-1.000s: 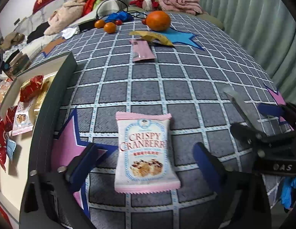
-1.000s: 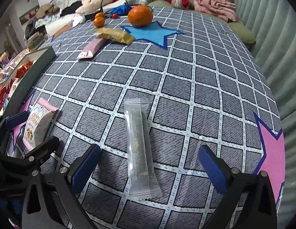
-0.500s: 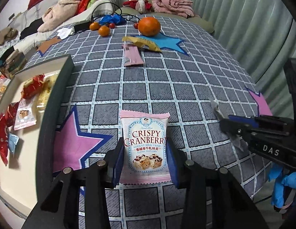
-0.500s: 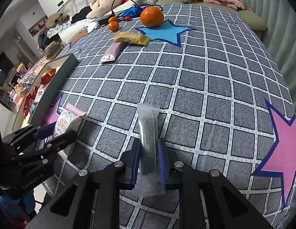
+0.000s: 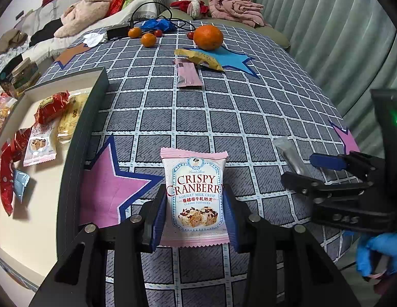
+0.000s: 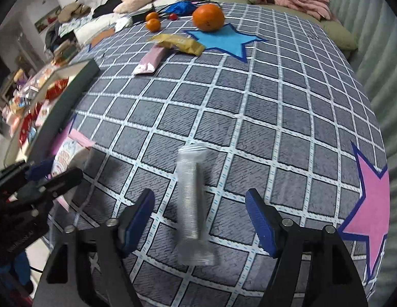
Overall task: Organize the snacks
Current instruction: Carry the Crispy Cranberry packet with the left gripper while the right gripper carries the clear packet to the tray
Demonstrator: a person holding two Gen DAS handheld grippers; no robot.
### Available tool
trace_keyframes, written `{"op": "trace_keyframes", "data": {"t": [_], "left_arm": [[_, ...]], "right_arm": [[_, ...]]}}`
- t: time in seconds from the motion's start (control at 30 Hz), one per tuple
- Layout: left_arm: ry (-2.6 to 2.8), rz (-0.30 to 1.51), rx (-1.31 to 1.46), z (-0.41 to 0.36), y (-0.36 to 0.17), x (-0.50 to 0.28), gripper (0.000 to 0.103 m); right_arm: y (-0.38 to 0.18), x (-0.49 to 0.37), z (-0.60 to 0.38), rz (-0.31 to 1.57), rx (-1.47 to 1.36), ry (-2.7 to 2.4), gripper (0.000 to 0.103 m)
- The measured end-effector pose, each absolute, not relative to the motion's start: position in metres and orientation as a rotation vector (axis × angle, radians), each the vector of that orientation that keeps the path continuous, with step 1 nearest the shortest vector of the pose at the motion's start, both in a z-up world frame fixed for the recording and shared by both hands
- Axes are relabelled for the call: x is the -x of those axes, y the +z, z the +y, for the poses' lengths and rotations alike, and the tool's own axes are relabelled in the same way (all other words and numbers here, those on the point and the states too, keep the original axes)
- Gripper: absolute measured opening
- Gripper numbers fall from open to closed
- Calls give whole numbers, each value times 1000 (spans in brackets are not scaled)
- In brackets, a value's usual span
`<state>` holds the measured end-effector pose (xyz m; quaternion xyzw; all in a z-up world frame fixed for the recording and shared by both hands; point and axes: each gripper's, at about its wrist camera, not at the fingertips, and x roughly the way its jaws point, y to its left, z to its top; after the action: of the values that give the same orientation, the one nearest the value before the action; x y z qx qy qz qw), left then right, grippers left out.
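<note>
My left gripper (image 5: 194,215) is shut on a pink Crispy Cranberry packet (image 5: 194,197), held just above the checked tablecloth beside the snack tray (image 5: 80,128). My right gripper (image 6: 199,217) is open; a clear stick packet (image 6: 192,199) is between its blue pads, blurred and not clamped. The right gripper also shows in the left wrist view (image 5: 323,168), with the clear packet (image 5: 290,156) at its tip. The left gripper with its packet shows at the left of the right wrist view (image 6: 42,171).
The tray holds several red, yellow and pink snacks (image 5: 44,128). A pink stick packet (image 5: 188,74), a yellow packet (image 5: 198,57), a large orange (image 5: 208,37) and small oranges (image 5: 148,39) lie farther back. Sofa clutter is behind; curtains are right.
Both grippers closed on their packets half a second ago. The left one still holds the cranberry packet, lifted slightly. The right gripper has opened again and the clear packet is loose between its pads.
</note>
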<state>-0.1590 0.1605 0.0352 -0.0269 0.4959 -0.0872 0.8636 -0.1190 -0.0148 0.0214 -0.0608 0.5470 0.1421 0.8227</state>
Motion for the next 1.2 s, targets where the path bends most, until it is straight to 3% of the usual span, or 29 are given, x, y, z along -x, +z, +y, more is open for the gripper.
{"op": "trace_keyframes", "data": {"t": [0.03, 0.1, 0.63, 1.2], "left_arm": [[-182, 1037, 56, 160, 36, 159, 44], [-182, 1026, 55, 161, 41, 160, 44], [-68, 894, 75, 234, 95, 172, 44], [162, 940, 187, 362, 68, 186, 44]], "right_arm": [[21, 119, -12, 1147, 166, 282, 64], [23, 119, -9, 1132, 188, 286, 17], [100, 111, 64, 1048, 22, 559, 16], [87, 110, 237, 1098, 175, 813, 16]]}}
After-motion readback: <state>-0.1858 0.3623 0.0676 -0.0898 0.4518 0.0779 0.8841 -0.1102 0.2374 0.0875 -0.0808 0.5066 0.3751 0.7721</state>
